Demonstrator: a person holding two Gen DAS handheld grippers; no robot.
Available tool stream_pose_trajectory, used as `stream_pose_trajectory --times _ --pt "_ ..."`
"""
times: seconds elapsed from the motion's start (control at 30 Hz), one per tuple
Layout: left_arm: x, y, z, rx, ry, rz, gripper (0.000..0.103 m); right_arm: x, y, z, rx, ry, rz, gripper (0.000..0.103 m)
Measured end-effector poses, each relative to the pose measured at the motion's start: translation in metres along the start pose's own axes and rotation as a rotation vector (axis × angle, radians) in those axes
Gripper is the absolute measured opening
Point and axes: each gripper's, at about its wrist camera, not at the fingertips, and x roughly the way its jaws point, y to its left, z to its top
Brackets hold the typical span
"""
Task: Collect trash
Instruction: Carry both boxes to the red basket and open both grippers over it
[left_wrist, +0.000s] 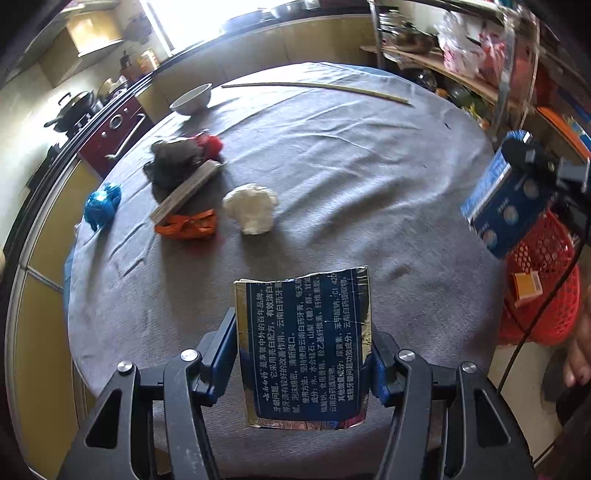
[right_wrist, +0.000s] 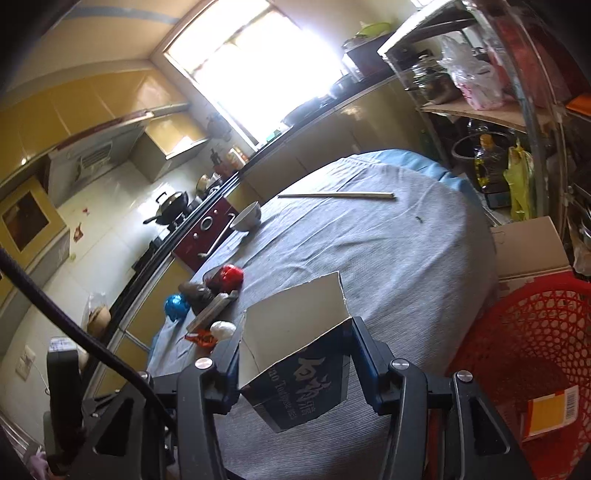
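Observation:
My left gripper (left_wrist: 303, 347) is shut on a torn blue toothpaste carton piece (left_wrist: 304, 343) with white print, held just above the grey table (left_wrist: 351, 166). My right gripper (right_wrist: 295, 350) is shut on another blue carton piece (right_wrist: 295, 347), raised at the table's right edge; it also shows in the left wrist view (left_wrist: 506, 199) above the red mesh basket (left_wrist: 543, 280). Loose trash lies on the table: a white crumpled wad (left_wrist: 251, 208), an orange wrapper (left_wrist: 188, 225), a blue crumpled ball (left_wrist: 101, 206), a dark lump (left_wrist: 175, 160) and a red ball (left_wrist: 210, 144).
A white bowl (left_wrist: 192, 98) and a long thin stick (left_wrist: 314, 90) lie at the table's far side. The red basket (right_wrist: 535, 350) holds an orange box (right_wrist: 550, 410). A cardboard box (right_wrist: 528, 243) and a metal shelf rack (right_wrist: 480, 92) stand right of the table. A stove (left_wrist: 74, 110) stands at the left.

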Motion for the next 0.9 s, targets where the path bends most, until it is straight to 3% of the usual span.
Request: stream_pose_trajectory --times 0.43,0.9 --pt "-0.009 -0.051 0.016 0.108 -0.01 -0.008 0.062 -0.026 -0.039 0.009 0.084 -0.059 -0.017 0.054" --pt "-0.024 -0.107 0.034 0.237 -0.051 -0.034 0.062 -0.078 -0.093 0.014 0.171 -0.154 -0.092 0.054"
